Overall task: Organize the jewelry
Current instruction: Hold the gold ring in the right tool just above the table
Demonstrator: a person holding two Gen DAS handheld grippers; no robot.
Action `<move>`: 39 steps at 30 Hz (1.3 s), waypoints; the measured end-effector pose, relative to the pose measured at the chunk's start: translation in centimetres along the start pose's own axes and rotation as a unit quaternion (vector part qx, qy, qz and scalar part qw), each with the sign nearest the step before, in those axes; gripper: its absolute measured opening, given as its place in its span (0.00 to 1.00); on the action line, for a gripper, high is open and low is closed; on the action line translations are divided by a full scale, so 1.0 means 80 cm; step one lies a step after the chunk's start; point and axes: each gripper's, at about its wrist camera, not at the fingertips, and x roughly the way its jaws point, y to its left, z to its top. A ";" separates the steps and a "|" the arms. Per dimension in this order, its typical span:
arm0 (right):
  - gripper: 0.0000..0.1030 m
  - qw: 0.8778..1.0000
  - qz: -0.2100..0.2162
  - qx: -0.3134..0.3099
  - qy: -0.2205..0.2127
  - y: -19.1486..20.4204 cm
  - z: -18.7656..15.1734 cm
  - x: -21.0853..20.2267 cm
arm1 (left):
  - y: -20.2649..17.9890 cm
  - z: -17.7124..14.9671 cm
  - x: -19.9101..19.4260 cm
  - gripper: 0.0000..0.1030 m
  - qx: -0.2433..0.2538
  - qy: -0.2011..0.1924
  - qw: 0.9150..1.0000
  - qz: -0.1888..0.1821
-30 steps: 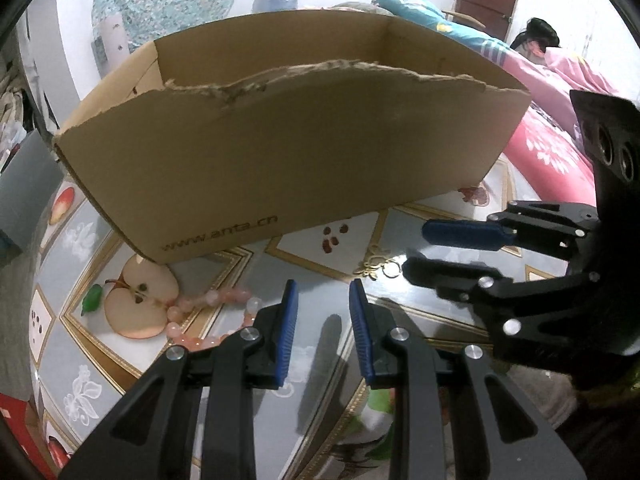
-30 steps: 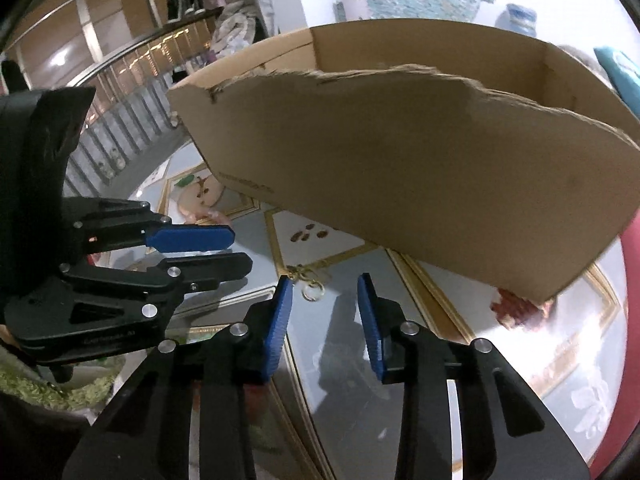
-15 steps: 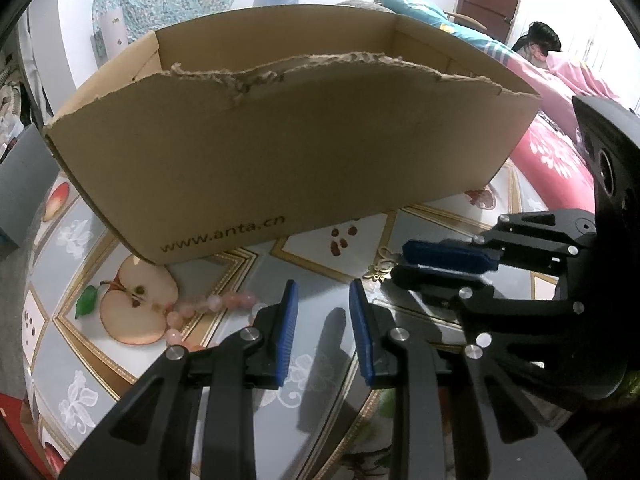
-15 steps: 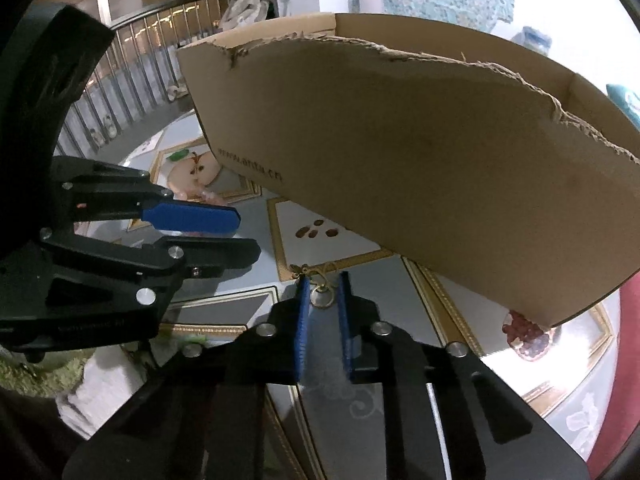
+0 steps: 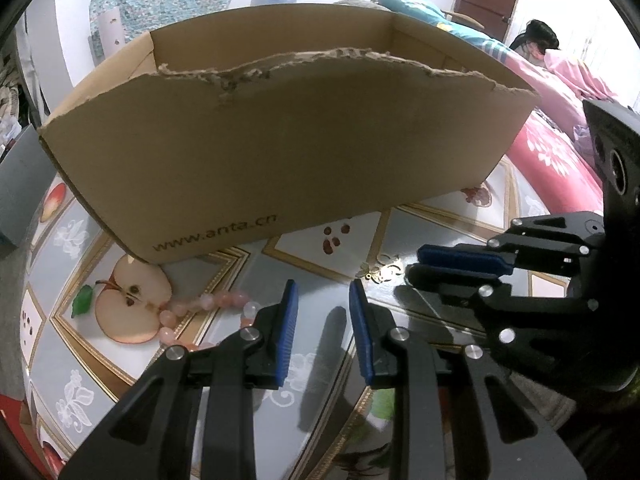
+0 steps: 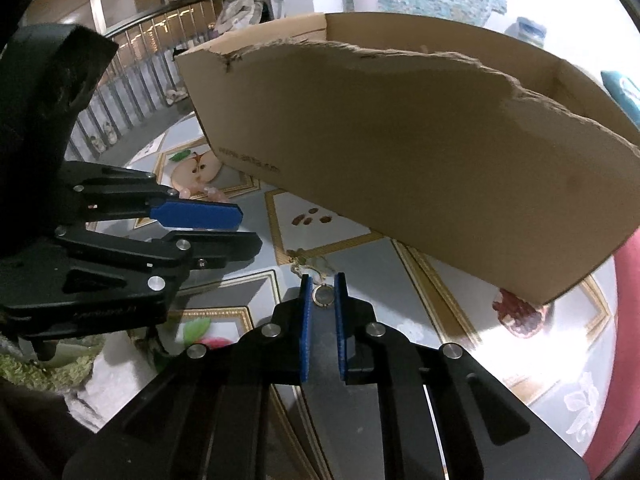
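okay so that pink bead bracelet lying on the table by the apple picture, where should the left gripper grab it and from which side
Grip the pink bead bracelet across one short run of beads, coming down from above with the left gripper, whose jaws stand open and empty just beside it. It lies flat and loose on the table, so there is no edge to get under. The stretch clear of the cardboard box looks easiest.

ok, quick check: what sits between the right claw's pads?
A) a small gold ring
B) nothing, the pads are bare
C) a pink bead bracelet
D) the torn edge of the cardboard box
A: in the right wrist view the right claw has its blue pads closed in on a small gold ring, which lies on the patterned tabletop in front of the cardboard box.
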 end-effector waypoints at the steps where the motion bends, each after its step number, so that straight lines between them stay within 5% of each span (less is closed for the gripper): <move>1: 0.08 1.000 0.001 0.002 0.000 -0.001 -0.001 -0.002 | -0.001 0.000 0.000 0.25 0.001 0.000 1.000 -0.001; 14: 0.08 0.999 -0.011 0.053 0.001 -0.036 -0.013 -0.016 | -0.040 0.003 0.002 0.25 0.048 -0.009 0.998 -0.038; 32: 0.09 0.998 -0.002 0.064 0.003 -0.039 -0.016 -0.009 | -0.027 0.016 0.026 0.25 0.001 0.000 0.995 -0.103; 39: 0.09 0.998 -0.001 0.065 0.003 -0.042 -0.017 -0.009 | -0.017 0.011 0.020 0.25 -0.010 0.004 0.996 -0.093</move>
